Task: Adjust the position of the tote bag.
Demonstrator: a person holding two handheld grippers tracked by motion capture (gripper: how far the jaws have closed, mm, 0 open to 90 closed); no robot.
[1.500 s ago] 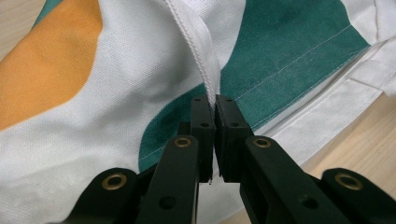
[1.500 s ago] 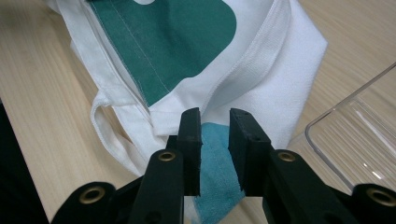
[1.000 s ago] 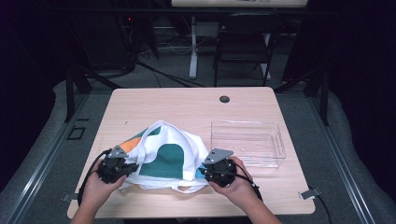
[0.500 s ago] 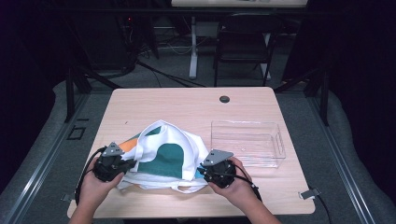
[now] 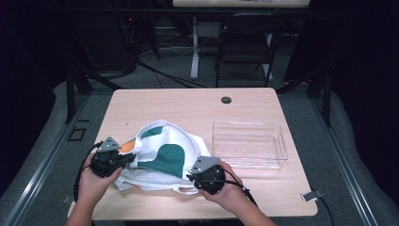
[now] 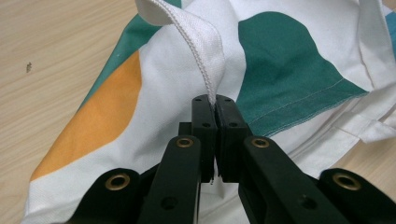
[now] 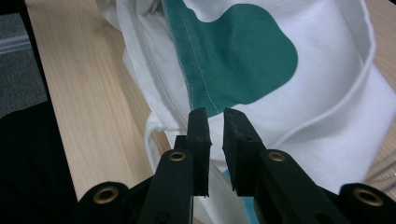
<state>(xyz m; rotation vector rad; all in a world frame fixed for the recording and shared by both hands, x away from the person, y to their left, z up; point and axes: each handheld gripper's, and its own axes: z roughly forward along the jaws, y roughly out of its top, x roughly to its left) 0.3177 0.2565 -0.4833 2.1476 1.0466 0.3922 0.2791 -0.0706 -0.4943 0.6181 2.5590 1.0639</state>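
Observation:
A white cloth bag (image 5: 164, 150) with green and orange patches lies crumpled on the front half of the wooden table (image 5: 188, 103). My left gripper (image 5: 131, 157) is at the bag's left side. In the left gripper view it (image 6: 215, 105) is shut on a stitched white hem (image 6: 205, 51), which rises taut from its jaws. At the bag's front right corner sits my right gripper (image 5: 189, 177). Its jaws (image 7: 215, 119) have just been closing and stand a narrow gap apart. Nothing is pinched between them, and white cloth and a green patch (image 7: 238, 56) lie just beyond the tips.
A clear plastic tray (image 5: 249, 143) stands to the right of the bag, close to the right gripper. A dark cable hole (image 5: 226, 100) is near the table's far edge. A chair (image 5: 244, 42) and desk legs stand beyond the table.
The right gripper has slid left along the bag's front edge, and its jaws have narrowed. The left gripper has risen a little with the hem in it.

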